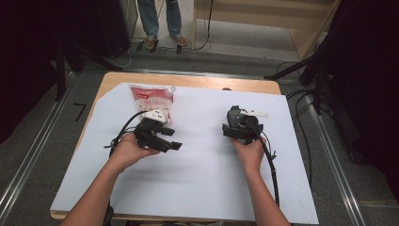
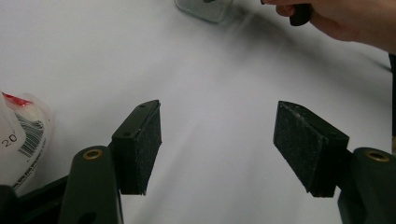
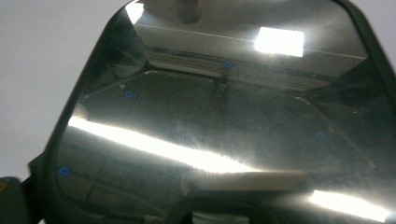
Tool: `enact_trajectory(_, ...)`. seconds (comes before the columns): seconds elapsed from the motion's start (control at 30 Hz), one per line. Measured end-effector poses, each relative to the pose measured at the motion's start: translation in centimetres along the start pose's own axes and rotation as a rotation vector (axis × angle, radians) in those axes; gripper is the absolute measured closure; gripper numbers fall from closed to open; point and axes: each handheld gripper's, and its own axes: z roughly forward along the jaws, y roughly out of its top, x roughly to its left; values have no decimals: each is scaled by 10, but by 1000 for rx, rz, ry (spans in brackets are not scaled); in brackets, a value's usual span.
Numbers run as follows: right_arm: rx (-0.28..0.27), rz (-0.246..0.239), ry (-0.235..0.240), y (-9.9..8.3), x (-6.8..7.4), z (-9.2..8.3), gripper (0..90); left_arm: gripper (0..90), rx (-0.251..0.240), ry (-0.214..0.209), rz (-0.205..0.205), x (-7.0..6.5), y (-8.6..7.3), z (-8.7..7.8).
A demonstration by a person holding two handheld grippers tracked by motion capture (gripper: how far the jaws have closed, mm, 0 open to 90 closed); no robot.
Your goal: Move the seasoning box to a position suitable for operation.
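Note:
My left gripper (image 1: pixel 171 139) (image 2: pixel 217 107) lies low over the white sheet (image 1: pixel 202 165), open, with nothing between its black pads (image 2: pixel 142 140). Just left of it is a red-and-white plastic pouch (image 1: pixel 153 100) (image 2: pixel 23 135) with a barcode. My right gripper (image 1: pixel 241 126) sits at the middle right, pointing away from the person. A dark, glassy, round-cornered object (image 1: pixel 233 115) (image 3: pixel 219 121) is right at its front and reflects ceiling lights. Its jaws are hidden, so a grip cannot be told. The left gripper view catches that glassy object (image 2: pixel 205 8) and the right hand (image 2: pixel 345 23) far off.
The white sheet covers most of a wooden table (image 1: pixel 188 80). A person's legs (image 1: pixel 160 21) stand beyond the far edge. Cables (image 1: pixel 301 122) trail off the right side, and dark stands and a pale wooden unit (image 1: pixel 282 19) ring the table.

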Motion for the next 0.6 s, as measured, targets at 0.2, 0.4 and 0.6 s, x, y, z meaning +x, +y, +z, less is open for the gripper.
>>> enact_trajectory(0.2,-75,-70,-67,-3,4,-1,156,337,2,-3,-1,1,-1,0)
enact_trajectory(0.4,-86,-62,-43,-5,0,-3,159,338,15,-3,-5,1,0,1)
enact_trajectory(0.6,-90,-38,-29,-6,1,-5,159,339,13,-1,-5,1,0,1)
